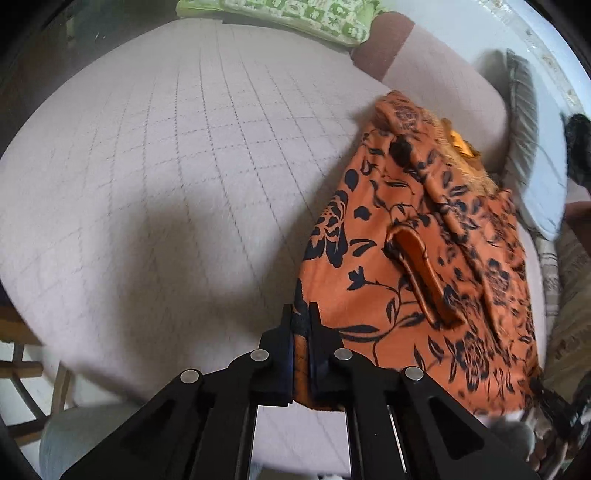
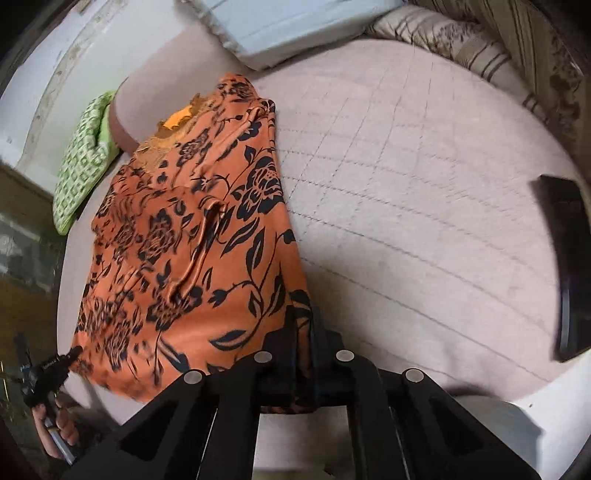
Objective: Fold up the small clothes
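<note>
The quilted pinkish bed cover (image 1: pixel 166 155) filled most of both views, and the orange garment with a black floral print (image 1: pixel 424 266) lay on it, occupying the right half of the left wrist view and the left-centre of the right wrist view, its near hem drawn toward both cameras. The left gripper (image 1: pixel 301 321), at bottom centre of its own frame, was pressed together on one near corner of the hem, cloth showing between its fingers. The right gripper (image 2: pixel 303 325), at bottom centre of its frame, was likewise pinched on the opposite near corner. In the inspector's judgement the chief risk was a slip: each hold took only a thin edge of slick-looking fabric, and uneven tension between the two corners could pull one free or skew the fold; the raised pleat down the middle of the garment could also be trapped as a crease. Only the right wrist view showed the dark flat object (image 2: pixel 565 266) at the right edge of the bed cover, and the person's hand (image 2: pixel 55 432) at lower left. The green patterned cushion (image 1: pixel 295 18) appeared in both, upper centre in the left wrist view. The striped pillow (image 2: pixel 461 40) was clearest at upper right of the right wrist view.
</note>
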